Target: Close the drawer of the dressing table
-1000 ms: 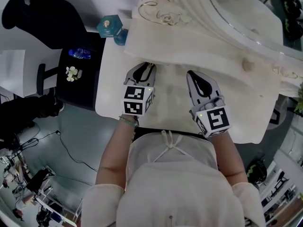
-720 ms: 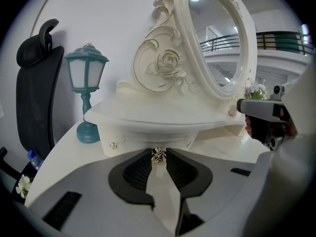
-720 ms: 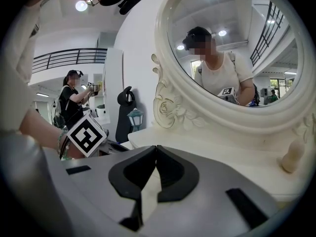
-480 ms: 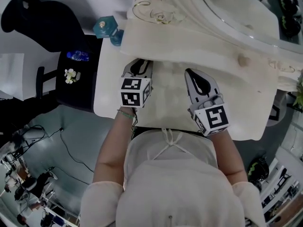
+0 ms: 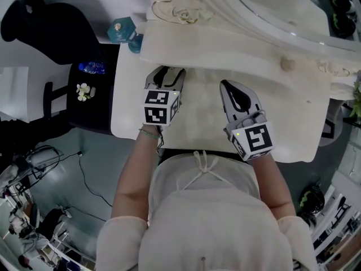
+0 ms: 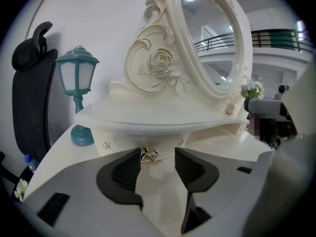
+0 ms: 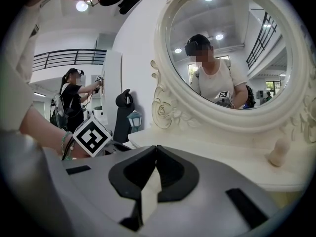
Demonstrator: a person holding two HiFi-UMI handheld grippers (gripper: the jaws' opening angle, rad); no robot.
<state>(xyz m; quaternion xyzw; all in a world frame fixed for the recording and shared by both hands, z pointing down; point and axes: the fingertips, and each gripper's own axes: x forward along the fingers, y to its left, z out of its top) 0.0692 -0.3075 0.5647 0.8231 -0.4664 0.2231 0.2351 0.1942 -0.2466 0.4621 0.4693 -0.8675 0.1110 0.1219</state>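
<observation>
— Drawer [image 6: 123, 141] position?
— Tucked under the overhanging shelf [image 6: 163, 117] of the dressing table [image 5: 293, 131]. Front face looked pushed in, couldn't tell if fully flush. Small gold knob [image 6: 148, 154] stuck out of its middle.
— Left gripper [image 6: 158, 158]?
— Pointed straight at that knob. Jaws were apart and opening, with the knob between the tips. It sat just beside the pad [image 6: 126, 169] on the view's left, with a clear gap to the other one. Neither pad squeezed it.
— Right gripper [image 7: 156, 151]?
— Jaws pressed together at the tips, nothing pinched. It hovered over the tabletop [image 5: 203, 112] alongside the left one, apart from it, aimed toward the oval mirror [image 7: 227, 48].
— Other stuff?
— Teal lantern lamp [image 6: 76, 75] stood upright at the table's far left corner, base near the shelf end. Carved rose scroll [image 6: 158, 63] was at the mirror's left side. Black chair [image 6: 29, 98] was beyond the lamp, by the wall.
— Person?
— Stood right at the table's front edge, one gripper per hand, bracelet [image 7: 65, 143] on the left wrist.
</observation>
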